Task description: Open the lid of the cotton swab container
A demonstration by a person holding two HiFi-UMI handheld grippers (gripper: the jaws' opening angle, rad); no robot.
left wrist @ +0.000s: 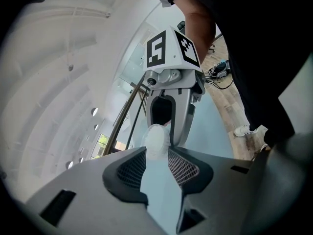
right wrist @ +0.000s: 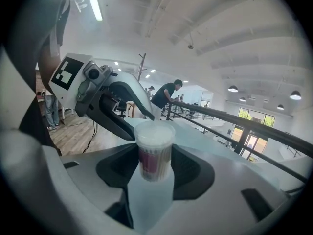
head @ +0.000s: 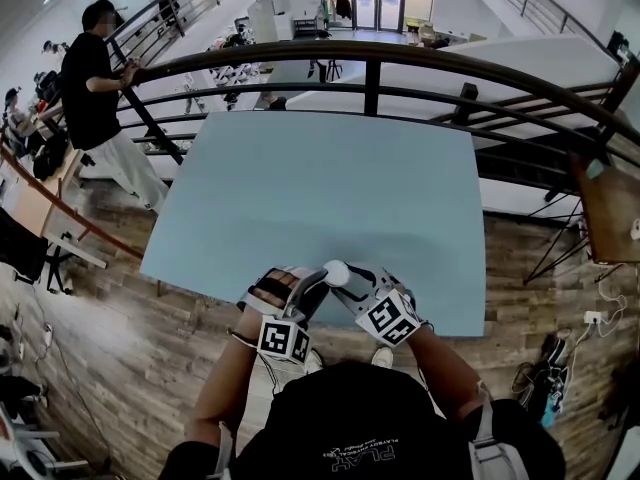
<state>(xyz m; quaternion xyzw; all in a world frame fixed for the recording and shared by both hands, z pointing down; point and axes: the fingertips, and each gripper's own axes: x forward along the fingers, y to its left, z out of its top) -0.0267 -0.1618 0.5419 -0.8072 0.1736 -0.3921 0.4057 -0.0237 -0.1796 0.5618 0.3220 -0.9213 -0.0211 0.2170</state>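
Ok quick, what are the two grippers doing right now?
Left gripper: jaws closed on the white lid.
Right gripper: jaws closed on the cotton swab container, holding it up.

At the table's near edge, the left gripper and right gripper meet from either side on a white-topped container. Beyond the table's far edge runs a dark railing. Off the table's left side, a person in black leans on a rail.
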